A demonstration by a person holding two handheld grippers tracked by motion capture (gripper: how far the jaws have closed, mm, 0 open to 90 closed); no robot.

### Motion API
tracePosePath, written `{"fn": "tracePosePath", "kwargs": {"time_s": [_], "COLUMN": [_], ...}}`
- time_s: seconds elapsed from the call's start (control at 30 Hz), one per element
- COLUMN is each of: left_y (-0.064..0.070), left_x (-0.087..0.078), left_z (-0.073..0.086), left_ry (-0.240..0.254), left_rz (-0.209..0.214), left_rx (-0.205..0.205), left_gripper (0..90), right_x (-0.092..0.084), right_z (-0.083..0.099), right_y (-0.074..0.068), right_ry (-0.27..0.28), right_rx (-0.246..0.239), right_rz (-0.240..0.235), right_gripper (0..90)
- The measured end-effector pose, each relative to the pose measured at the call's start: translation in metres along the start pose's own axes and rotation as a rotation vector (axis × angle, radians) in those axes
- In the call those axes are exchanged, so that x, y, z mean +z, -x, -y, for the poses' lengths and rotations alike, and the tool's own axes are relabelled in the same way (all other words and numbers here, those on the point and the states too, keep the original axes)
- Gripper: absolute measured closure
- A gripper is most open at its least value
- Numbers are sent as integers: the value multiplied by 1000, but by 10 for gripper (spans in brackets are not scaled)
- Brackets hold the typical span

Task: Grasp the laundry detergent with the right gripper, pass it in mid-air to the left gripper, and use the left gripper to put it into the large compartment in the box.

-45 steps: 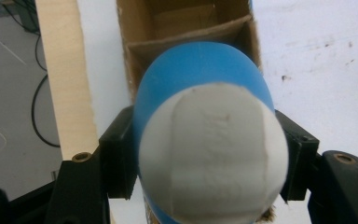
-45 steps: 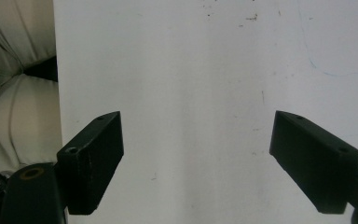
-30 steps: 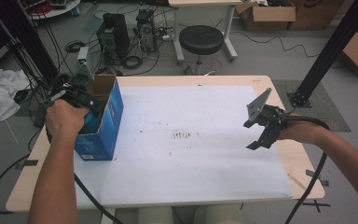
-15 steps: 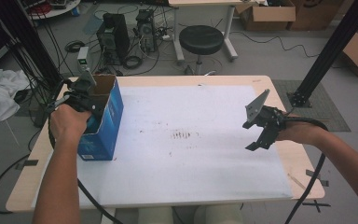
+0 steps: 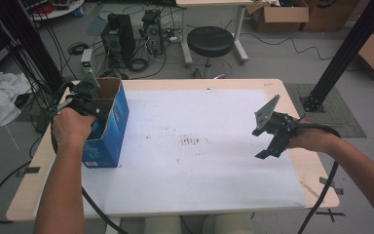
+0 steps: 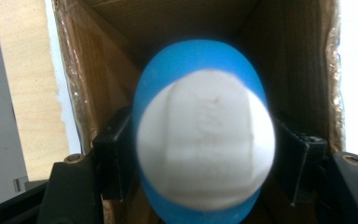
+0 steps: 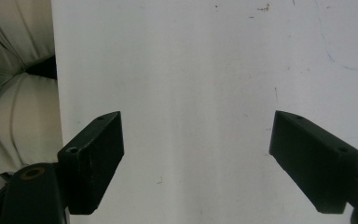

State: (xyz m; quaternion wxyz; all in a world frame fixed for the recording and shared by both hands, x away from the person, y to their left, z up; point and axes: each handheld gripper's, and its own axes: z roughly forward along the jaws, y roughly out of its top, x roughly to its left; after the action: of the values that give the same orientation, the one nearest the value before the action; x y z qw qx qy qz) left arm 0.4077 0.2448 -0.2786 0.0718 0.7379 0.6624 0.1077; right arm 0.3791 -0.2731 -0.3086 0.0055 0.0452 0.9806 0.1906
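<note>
**Blue-and-white object between the left jaws inside the box**

At the left end of the table (image 5: 292, 168), the left gripper (image 5: 93, 109) dips into the open top of the blue cardboard box (image 5: 108, 134). In the left gripper view, a rounded blue object with a white face (image 6: 205, 140) sits between the two black jaws, inside the box's brown walls. The jaws have just been opening; whether the pads press on the object or stand just off it, I cannot tell. Across the white table cover (image 5: 190, 161), well to the right of the box, the right gripper (image 5: 268, 141) hangs above the cover with its jaws spread wide and nothing between them
</note>
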Motion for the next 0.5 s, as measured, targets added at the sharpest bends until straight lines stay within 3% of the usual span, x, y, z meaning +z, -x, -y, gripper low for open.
{"fn": "tracePosePath", "kwargs": {"time_s": [0.27,0.5], "left_y": [-3,-1], "left_x": [-10,-27], "left_z": [2,1], "left_ry": [11,28], "left_rz": [29,13], "left_rx": [-14,-8], "left_gripper": [314,296], "right_x": [-2,-4], "right_z": [-1,-2], "right_y": [-2,-5], "right_ry": [3,8], "right_rx": [-2,-4], "right_rz": [2,4], "right_gripper": [175,175]}}
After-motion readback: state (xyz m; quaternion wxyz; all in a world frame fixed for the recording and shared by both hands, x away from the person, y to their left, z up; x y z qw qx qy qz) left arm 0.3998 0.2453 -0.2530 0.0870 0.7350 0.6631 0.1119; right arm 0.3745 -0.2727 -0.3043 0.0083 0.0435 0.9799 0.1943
